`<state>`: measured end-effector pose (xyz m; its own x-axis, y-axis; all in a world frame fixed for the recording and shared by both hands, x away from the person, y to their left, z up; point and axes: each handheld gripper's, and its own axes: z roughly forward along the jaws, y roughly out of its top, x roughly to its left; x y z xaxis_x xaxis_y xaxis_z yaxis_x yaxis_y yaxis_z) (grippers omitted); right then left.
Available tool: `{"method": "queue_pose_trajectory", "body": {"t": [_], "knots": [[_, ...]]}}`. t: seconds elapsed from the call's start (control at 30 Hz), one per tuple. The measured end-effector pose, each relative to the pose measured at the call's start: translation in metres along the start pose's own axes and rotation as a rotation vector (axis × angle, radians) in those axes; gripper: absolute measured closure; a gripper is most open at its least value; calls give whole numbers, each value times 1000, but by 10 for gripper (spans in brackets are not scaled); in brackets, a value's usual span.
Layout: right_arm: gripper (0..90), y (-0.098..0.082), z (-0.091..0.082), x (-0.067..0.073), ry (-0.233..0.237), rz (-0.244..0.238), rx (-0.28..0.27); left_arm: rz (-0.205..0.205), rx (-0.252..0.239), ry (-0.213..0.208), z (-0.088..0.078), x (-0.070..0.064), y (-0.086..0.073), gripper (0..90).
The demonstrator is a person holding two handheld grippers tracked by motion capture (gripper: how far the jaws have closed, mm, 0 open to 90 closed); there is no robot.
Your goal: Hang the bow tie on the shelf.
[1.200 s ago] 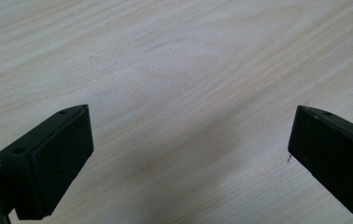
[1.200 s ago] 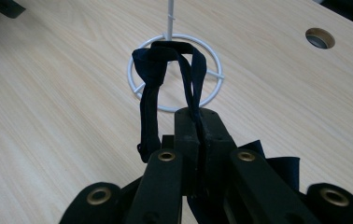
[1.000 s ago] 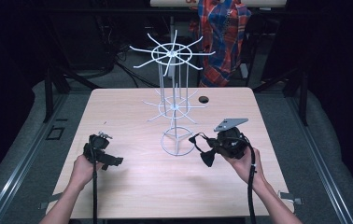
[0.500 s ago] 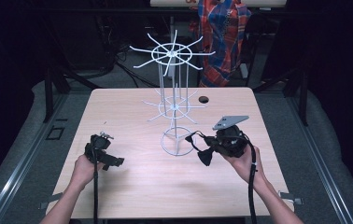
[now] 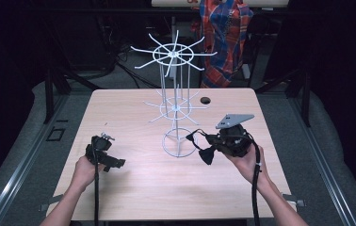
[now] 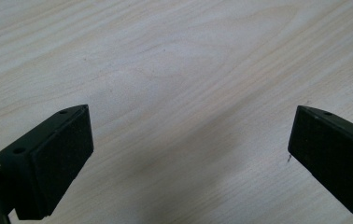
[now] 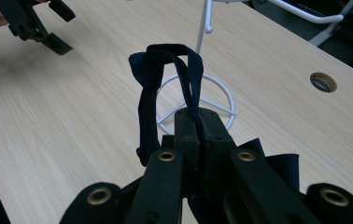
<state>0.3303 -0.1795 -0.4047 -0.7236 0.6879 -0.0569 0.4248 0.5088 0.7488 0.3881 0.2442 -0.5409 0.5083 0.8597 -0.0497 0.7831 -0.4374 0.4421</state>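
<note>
From above, the person's right hand is holding the right gripper (image 5: 203, 144) just beside the ring base of the white wire rack (image 5: 175, 101), which is standing near the middle of the wooden table (image 5: 133, 188). A dark bow tie (image 5: 207, 154) with its strap is hanging from that gripper's tip, just above the tabletop. The left gripper (image 5: 112, 162) is sitting low over the table, well apart from the rack.

Along the left gripper (image 6: 188, 154), its two black jaws are standing wide apart over bare wood, with nothing between them.

Along the right gripper (image 7: 199, 122), the jaws are pressing together on the bow tie's strap (image 7: 165, 70), which is looping up in front of the rack's base (image 7: 198, 100); the other gripper (image 7: 37, 23) is showing at the far corner.
</note>
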Motion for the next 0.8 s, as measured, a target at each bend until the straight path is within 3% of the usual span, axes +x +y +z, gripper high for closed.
{"method": "queue_pose_trajectory", "body": {"t": [0.8], "knots": [[868, 12, -9, -5, 22, 16, -47, 3, 4, -9, 0, 0, 0, 1]]}}
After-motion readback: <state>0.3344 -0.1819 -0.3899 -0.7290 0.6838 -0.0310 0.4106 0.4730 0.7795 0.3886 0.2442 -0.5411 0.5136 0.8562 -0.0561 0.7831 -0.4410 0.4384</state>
